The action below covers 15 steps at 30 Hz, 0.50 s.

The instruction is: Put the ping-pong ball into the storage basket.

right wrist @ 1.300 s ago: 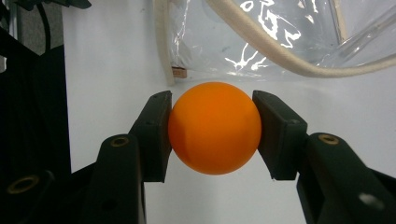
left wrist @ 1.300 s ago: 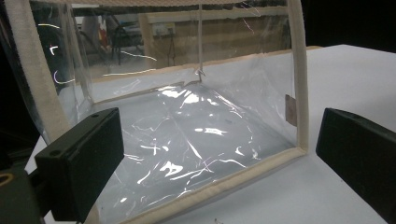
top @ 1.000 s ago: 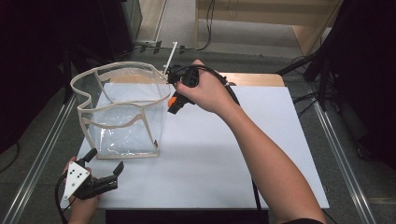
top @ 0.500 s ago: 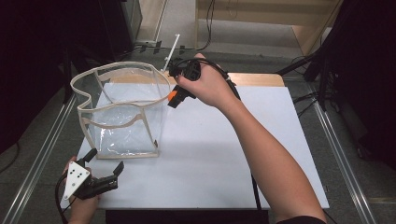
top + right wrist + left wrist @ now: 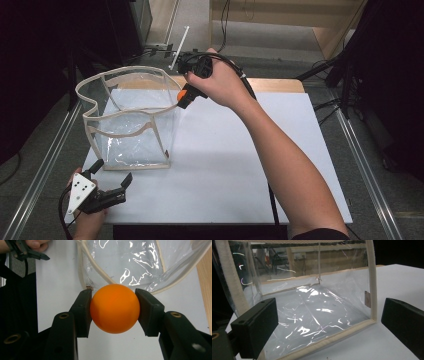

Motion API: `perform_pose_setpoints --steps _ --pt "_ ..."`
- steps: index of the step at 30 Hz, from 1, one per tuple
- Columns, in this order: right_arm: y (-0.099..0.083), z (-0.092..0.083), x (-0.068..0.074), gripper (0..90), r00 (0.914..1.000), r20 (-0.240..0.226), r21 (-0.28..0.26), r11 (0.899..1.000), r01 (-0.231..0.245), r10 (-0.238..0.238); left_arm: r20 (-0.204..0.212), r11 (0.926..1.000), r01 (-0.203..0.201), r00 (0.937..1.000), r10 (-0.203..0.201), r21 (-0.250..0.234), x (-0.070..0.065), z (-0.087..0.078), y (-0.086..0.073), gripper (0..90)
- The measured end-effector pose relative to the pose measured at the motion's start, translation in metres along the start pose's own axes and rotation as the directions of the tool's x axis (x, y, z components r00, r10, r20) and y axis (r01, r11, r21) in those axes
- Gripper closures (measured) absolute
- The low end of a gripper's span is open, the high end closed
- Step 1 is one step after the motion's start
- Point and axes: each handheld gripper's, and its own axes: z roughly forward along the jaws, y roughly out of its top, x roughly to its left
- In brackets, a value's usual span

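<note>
**Two tools, one orange ball bound for the clear bag**

Two tools share the white bench (image 5: 280, 165). At the near left corner of the high view, the left tool (image 5: 112, 172) rests low in the person's hand, its jaws standing apart with nothing between them; its own view looks between them at the bag's front face.

Next comes the clear bag (image 5: 130, 120), standing upright with its mouth open. Its walls are thin, glossy plastic film, creased and full of glare, edged all round with a cream woven binding that holds the box shape. The rim sags and waves instead of sitting flat.

Further right, at the bag's far right corner, the right tool (image 5: 113, 308) is clamped on the orange ball (image 5: 114, 308). The ball is smooth, matte and round, gripped across its widest part by two flat black jaws. In the high view it hangs just outside the rim, close to the binding.

The step in hand looks like dropping the ball into the bag. To do it well, lift the ball clear of the wavy rim, carry it over the middle of the opening, and only then part the jaws. A light, hard ball would likely bounce or roll, so release it low inside, and avoid nudging the soft wall, which could fold.
</note>
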Motion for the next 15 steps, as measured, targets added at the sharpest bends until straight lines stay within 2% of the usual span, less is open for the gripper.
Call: perform_pose_setpoints --steps 7,15 --pt "0.006 -0.004 -0.001 48.1 1.0000 0.002 -0.014 1.000 0.000 0.000 0.000 1.0000 0.000 1.0000 0.000 0.000 0.000 0.000 0.000 1.4" --pt "0.014 0.001 -0.003 48.1 1.0000 0.004 -0.005 1.000 0.002 -0.002 0.001 1.0000 0.002 1.0000 -0.002 -0.002 0.000 0.000 0.000 1.4"
